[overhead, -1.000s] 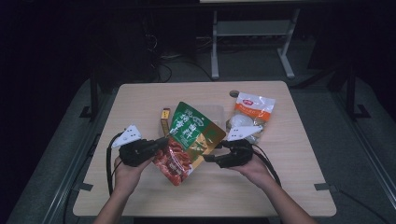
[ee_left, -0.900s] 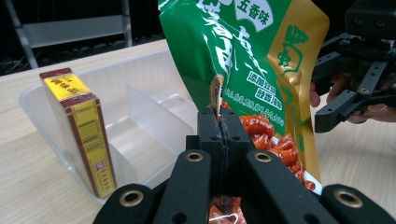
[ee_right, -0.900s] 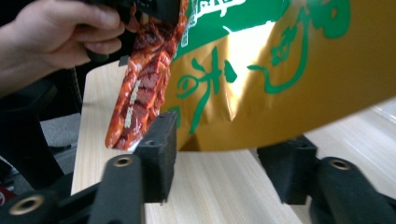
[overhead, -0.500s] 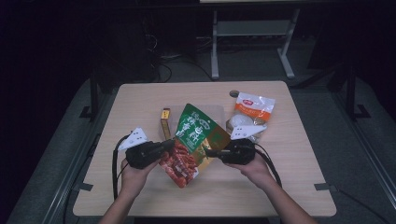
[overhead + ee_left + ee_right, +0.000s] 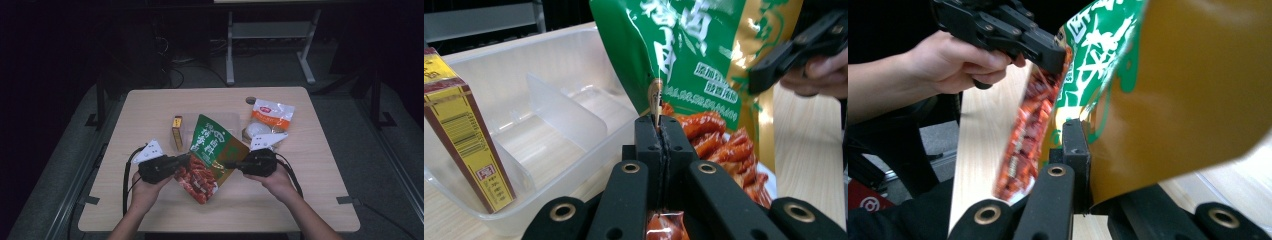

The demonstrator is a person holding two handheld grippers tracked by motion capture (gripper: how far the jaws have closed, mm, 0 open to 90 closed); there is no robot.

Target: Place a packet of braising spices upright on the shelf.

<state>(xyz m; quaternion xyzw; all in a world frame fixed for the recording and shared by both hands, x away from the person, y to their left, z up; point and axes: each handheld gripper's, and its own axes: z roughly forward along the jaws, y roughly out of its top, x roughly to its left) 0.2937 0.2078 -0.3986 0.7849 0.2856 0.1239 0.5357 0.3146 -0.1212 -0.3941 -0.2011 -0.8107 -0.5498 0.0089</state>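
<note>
A green and gold snack bag with red sausages printed on it hangs above the table between both grippers. My left gripper is shut on the bag's left edge; in the left gripper view its jaws pinch the thin seam of the bag. My right gripper has just been closing and now pinches the bag's right edge; in the right gripper view it clamps the gold side of the bag. The left gripper also shows there, farther off.
A clear plastic container with dividers sits behind the bag. A yellow box stands at its left. An orange and white packet and a white round item lie at the back right. Bare table stretches along the near edge.
The right gripper's jaws have closed onto the bag's right edge. The bag has sunk and tilted a little between the two grippers. Both hands have barely moved.
</note>
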